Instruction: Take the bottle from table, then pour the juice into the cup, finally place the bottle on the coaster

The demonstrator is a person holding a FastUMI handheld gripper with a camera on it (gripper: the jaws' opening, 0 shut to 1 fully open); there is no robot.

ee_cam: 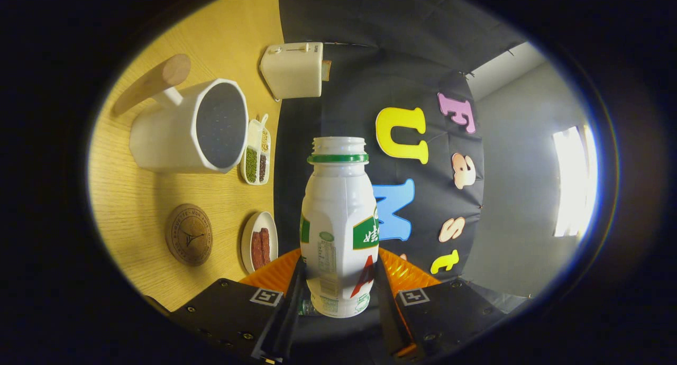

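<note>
Claw [338, 280] clamps bottle [338, 227] sideways, well off the cup [190, 127], so juice could spill on the worktop [158, 206].

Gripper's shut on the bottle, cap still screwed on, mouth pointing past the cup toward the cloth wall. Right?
Not quite. The gripper view shows the bottle has no cap: bare threads, open mouth. The rest holds: the gripper is shut on it, mouth pointing past the cup toward the cloth wall.

Warm light falls on the wooden surface [211, 26]; a bright panel [574, 180] well beyond the fingers [293, 296] glares, blown out. Fisheye bending curves the edges. The bottle [338, 222] between the fingers is sharp, with soft sheen.
</note>
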